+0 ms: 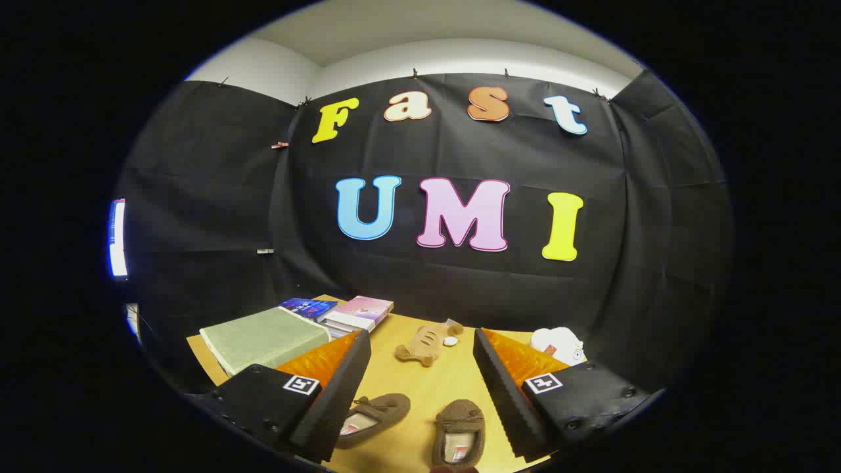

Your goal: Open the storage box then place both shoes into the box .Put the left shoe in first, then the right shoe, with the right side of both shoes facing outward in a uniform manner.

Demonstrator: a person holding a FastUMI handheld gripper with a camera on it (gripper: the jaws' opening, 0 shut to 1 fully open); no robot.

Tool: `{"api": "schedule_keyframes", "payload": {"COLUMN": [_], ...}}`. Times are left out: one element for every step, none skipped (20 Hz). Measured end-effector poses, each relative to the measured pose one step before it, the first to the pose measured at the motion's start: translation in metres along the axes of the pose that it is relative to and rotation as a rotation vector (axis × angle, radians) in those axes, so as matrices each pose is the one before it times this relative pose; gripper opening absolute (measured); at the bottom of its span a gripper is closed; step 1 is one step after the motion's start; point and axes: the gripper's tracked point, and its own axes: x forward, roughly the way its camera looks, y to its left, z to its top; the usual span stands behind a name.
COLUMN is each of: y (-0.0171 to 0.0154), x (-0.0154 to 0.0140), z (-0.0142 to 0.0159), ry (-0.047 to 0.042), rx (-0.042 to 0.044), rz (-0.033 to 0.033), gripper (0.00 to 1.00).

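Note:
Two brown moccasin shoes lie on the wooden table between my fingers, close in. The left-hand shoe (pixel 372 418) is angled and partly hidden behind my left finger (pixel 341 387). The other shoe (pixel 460 433) points straight away from me, its opening toward me. My gripper (pixel 420 348) is open, fingers wide apart, held above the table with nothing between them. A green-grey storage box (pixel 263 340) with its lid shut sits beyond the left finger.
Two books (pixel 341 312) lie behind the box near the black cloth wall. A tan plush toy (pixel 424 345) rests mid-table beyond the shoes. A white plush toy (pixel 558 345) sits past the right finger (pixel 506 381).

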Motion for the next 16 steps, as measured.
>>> {"api": "schedule_keyframes", "payload": {"y": [0.00467, 0.00318, 0.00145, 0.00182, 0.00189, 0.00121, 0.00001, -0.00033, 0.00124, 0.0007, 0.00171, 0.00225, 0.00192, 0.00188, 0.0012, 0.00225], "x": [0.00203, 0.00134, 0.00103, 0.00129, 0.00134, 0.00146, 0.00116, 0.00192, 0.00144, 0.00196, 0.00231, 0.00123, 0.00098, 0.00119, 0.00157, 0.00153], "z": [-0.00201, -0.00051, 0.00086, 0.00179, 0.00061, 0.00059, 0.00065, -0.00011, -0.00106, -0.00123, -0.00151, -0.00059, -0.00123, -0.0013, -0.00089, -0.00012], "ry": [0.01122, 0.00294, -0.00282, -0.00548, -0.005, -0.00546, -0.0046, -0.00188, 0.00144, 0.0026, 0.00135, 0.0015, 0.00213, 0.00368, 0.00441, 0.00386], "rx": [0.00462, 0.00565, 0.00199, -0.00091, -0.0011, 0.00117, 0.00267, 0.00373, 0.00376, 0.0041, 0.00312, -0.00035, -0.00272, -0.0036, -0.00186, 0.0015], "rz": [-0.00137, -0.00319, -0.01072, -0.01131, -0.00803, -0.00826, -0.01012, -0.01044, -0.00905, -0.00737, -0.00202, -0.00025, 0.00039, 0.00089, -0.00111, 0.00146], "gripper": [0.97, 0.97, 0.98, 0.98, 0.97, 0.97, 0.97, 0.97, 0.97, 0.97, 0.97, 0.97, 0.97, 0.97, 0.97, 0.97]}}
